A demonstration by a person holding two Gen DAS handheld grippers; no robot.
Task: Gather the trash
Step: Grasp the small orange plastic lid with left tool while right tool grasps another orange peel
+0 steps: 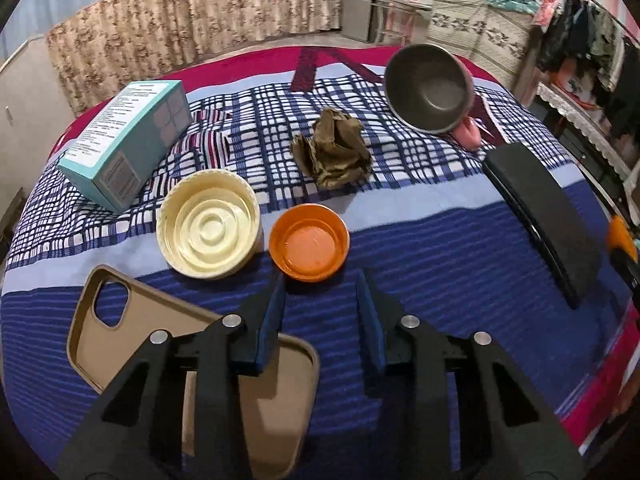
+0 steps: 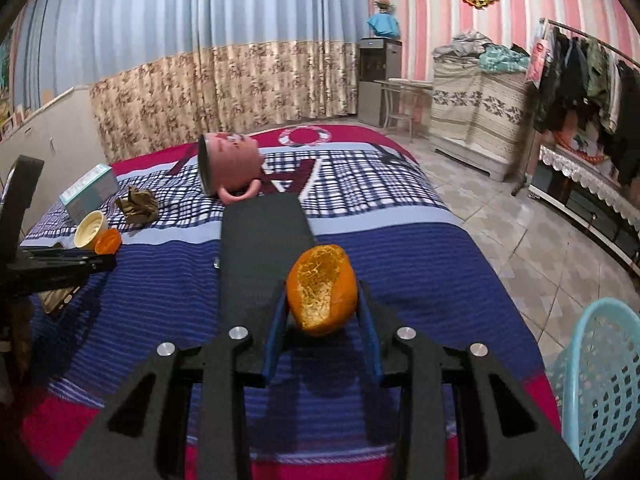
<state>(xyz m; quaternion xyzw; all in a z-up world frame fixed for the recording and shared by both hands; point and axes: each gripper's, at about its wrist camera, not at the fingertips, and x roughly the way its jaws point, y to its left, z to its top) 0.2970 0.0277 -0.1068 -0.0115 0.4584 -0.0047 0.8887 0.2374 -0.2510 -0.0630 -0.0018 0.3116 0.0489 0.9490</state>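
My right gripper (image 2: 322,294) is shut on an orange peel (image 2: 322,290) and holds it above the bed's blue blanket. A light blue plastic basket (image 2: 600,384) stands on the floor at the lower right. My left gripper (image 1: 321,280) is open and empty, just short of an orange lid (image 1: 308,242). A cream lid (image 1: 208,228) lies left of the orange lid. A crumpled brown paper (image 1: 332,148) lies further back; it also shows in the right wrist view (image 2: 138,204).
A teal box (image 1: 124,140), a tan phone case (image 1: 160,344), a long black case (image 1: 544,216) and a tipped pink mug (image 1: 432,88) lie on the bed. The bed's edge drops to tiled floor (image 2: 520,220) on the right.
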